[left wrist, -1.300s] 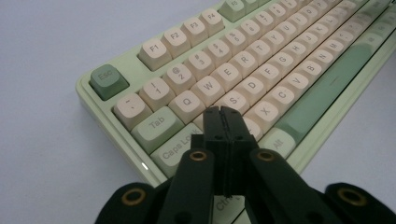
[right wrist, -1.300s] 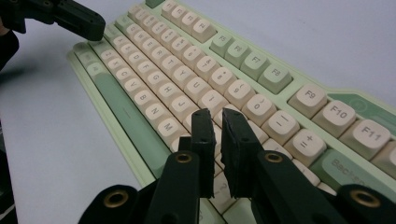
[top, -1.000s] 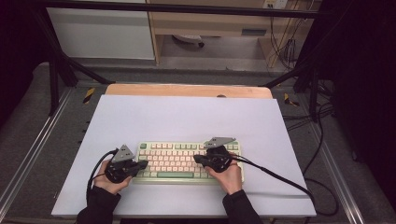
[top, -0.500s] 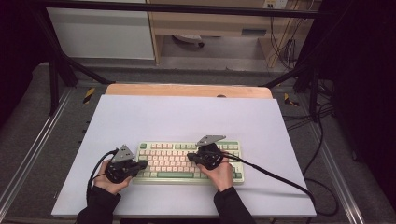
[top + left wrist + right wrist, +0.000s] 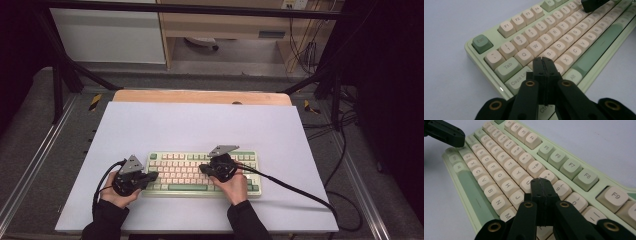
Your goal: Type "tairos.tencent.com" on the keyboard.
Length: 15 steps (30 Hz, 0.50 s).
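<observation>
The keyboard [image 5: 202, 174] is laid flat near the front edge of the white table [image 5: 200, 125]. The left gripper [image 5: 543, 65] is held, jaws pressed together, over its left end, and the right gripper [image 5: 541, 187], likewise closed, over the middle keys.

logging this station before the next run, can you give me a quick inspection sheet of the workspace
surface: pale sheet laid over a wooden table.
job's things: green and cream keyboard near the front edge, flat.
clutter: nothing seen on the sheet.
grippers: left tongs shut, tips over the A key area; right tongs shut, tips over the I key area.
cables: black cable trails right from the right tongs; more cables hang behind.
surroundings: dark metal frame, cabinet behind.
</observation>
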{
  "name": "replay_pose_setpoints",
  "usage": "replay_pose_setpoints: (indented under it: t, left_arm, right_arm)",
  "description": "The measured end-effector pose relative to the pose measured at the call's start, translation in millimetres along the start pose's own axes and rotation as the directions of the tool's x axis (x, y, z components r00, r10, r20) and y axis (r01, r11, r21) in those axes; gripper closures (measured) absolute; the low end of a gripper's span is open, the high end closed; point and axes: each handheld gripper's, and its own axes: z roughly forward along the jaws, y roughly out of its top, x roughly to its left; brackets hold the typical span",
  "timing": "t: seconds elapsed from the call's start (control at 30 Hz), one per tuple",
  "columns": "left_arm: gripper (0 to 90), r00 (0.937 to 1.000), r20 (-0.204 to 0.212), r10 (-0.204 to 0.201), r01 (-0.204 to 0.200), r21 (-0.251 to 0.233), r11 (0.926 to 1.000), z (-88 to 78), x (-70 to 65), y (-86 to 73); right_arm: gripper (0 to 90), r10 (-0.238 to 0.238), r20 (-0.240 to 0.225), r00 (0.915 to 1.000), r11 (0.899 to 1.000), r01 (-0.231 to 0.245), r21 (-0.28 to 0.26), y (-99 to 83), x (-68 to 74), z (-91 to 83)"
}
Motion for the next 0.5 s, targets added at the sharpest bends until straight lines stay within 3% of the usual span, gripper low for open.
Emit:
replay_pose_setpoints:
  t: [0.23,0.5]
  left_arm:
    - [89.8,1.0000,0.000,-0.001,0.001,-0.001,1.0000,-0.4,0.1,0.1]
    - [89.9,1.0000,0.000,-0.003,0.003,-0.007,1.0000,-2.2,0.5,0.3]
  right_arm:
    - [90.0,-0.009,0.006,0.9999,1.000,0.009,0.007,-0.5,1.0,0.3]
    - [90.0,-0.024,0.005,0.9997,1.000,0.024,-0.004,3.8,1.5,-13.3]
